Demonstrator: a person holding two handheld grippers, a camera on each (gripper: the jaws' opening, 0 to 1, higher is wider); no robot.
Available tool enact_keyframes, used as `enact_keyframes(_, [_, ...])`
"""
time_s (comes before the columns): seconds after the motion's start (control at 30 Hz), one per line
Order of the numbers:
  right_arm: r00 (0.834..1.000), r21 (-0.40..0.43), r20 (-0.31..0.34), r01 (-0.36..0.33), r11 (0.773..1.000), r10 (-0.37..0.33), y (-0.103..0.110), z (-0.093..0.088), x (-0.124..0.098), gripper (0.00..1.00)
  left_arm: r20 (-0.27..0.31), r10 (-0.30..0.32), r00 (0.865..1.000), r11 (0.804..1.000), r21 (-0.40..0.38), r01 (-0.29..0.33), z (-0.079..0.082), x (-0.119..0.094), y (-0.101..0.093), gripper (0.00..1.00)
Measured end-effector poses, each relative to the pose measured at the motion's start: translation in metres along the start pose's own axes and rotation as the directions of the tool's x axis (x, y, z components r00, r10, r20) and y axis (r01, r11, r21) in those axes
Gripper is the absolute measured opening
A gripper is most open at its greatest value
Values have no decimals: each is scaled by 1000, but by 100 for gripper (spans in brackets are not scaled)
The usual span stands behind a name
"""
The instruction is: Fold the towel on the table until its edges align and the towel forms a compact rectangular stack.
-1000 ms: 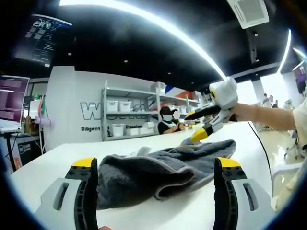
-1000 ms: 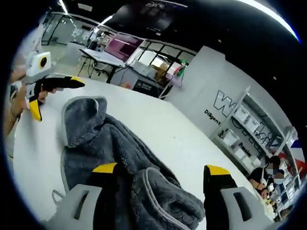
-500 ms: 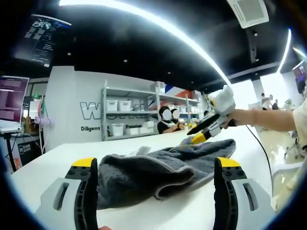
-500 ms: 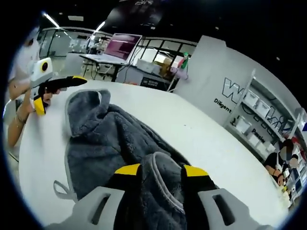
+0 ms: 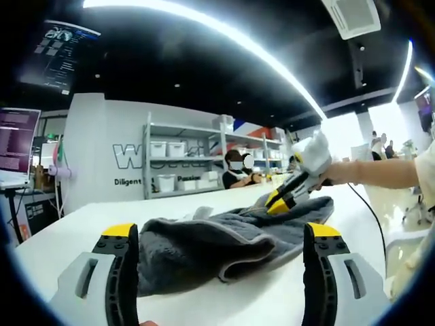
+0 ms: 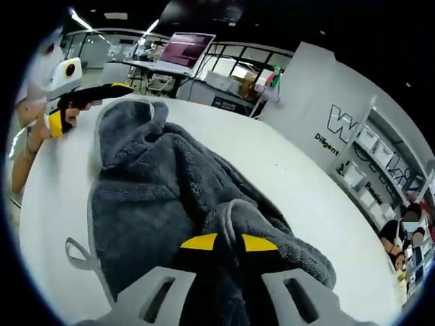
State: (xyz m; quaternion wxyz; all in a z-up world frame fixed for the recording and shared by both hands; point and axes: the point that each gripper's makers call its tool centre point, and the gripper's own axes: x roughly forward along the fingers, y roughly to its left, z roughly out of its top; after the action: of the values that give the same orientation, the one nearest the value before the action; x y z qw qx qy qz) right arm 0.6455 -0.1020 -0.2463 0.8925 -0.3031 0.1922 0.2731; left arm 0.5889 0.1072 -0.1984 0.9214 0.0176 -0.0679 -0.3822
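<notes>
Right hand-held gripper [image 6: 228,242] pinches towel [image 6: 156,197] edge for folding; left hand-held gripper [image 5: 221,234] spread, hovering near opposite end above table [image 5: 238,305].

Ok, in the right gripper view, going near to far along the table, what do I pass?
Right gripper shut on a towel fold → the crumpled grey towel → left gripper at the towel's far corner → a laptop on a desk beyond the table.

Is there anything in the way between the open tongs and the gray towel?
Nothing visible is. The left tongs are open and the gray towel lies on the white table right in front of them, with its near fold between the jaws. The right tongs are already pinched on a fold of it.
</notes>
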Motion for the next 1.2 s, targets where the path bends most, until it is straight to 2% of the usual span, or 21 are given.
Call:
enact_keyframes(0.17, [1000,-22,2,-1,1000,1,1,-1,-3,2,-1,0,1000,1000,0,0,0,1,0,99])
enact_keyframes(0.33, [1000,-27,22,20,999,-19,-5,6,-9,1,-2,0,1000,1000,0,0,0,2,1,99])
enact_keyframes(0.47, [997,-35,47,58,998,-56,-14,17,-20,1,-1,0,1000,1000,0,0,0,3,1,99])
enact_keyframes(0.6, [988,-31,84,129,991,-126,-32,28,-33,1,-3,-1,1000,1000,1,1,0,3,1,99])
enact_keyframes(0.7, [975,-27,104,200,979,-196,-52,33,-44,1,-3,-1,1000,1000,2,1,0,3,1,99])
enact_keyframes(0.87, [944,-56,108,319,946,-312,-85,35,-67,1,-4,-1,1000,1000,2,1,-1,3,1,99])
enact_keyframes(0.97, [926,-123,56,376,918,-372,-103,23,-76,1,-9,-2,1000,1000,6,3,-2,3,0,99])
enact_keyframes(1.1, [913,-96,41,408,908,-406,-121,11,-93,1,-11,-4,1000,1000,12,4,-2,3,-1,99])
enact_keyframes(1.2, [884,-112,-4,464,879,-468,-142,-6,-108,1,-14,-5,1000,1000,13,5,-3,3,-1,99])
